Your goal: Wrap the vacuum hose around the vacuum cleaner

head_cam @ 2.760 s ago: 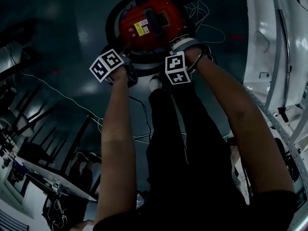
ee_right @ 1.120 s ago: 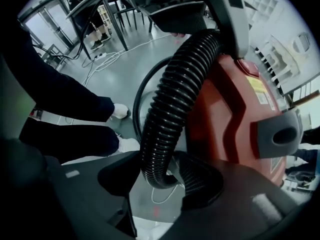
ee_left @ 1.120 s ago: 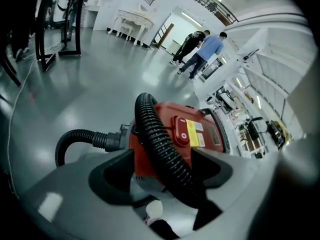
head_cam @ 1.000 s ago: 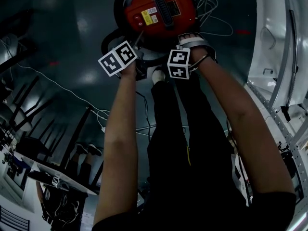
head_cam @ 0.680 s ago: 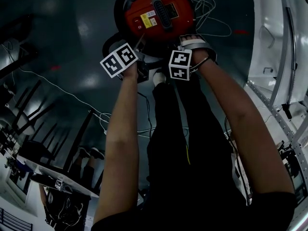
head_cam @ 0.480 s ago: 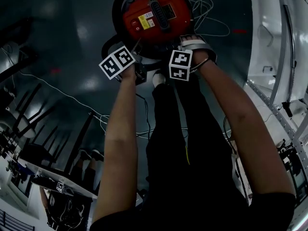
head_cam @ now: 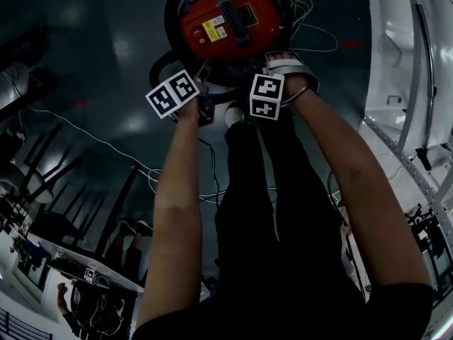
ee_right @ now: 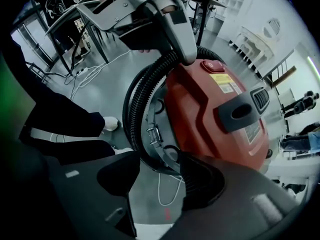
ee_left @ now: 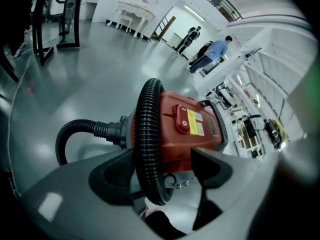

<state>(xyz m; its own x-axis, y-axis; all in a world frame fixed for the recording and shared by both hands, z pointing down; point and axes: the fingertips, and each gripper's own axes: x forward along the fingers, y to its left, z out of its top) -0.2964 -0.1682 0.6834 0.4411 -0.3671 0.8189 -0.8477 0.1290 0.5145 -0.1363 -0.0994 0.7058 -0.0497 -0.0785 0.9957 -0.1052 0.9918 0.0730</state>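
Left claw straddles the hose, open, not pinching; it runs near-to-far up the left side of the vacuum cleaner. Right claw, wide open, grips nothing at its near edge.

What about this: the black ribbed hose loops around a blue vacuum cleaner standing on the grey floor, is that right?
Not quite: the vacuum cleaner is red, not blue. The left gripper view shows it plainly, with the black ribbed hose looping around its red body as it stands on the grey floor.
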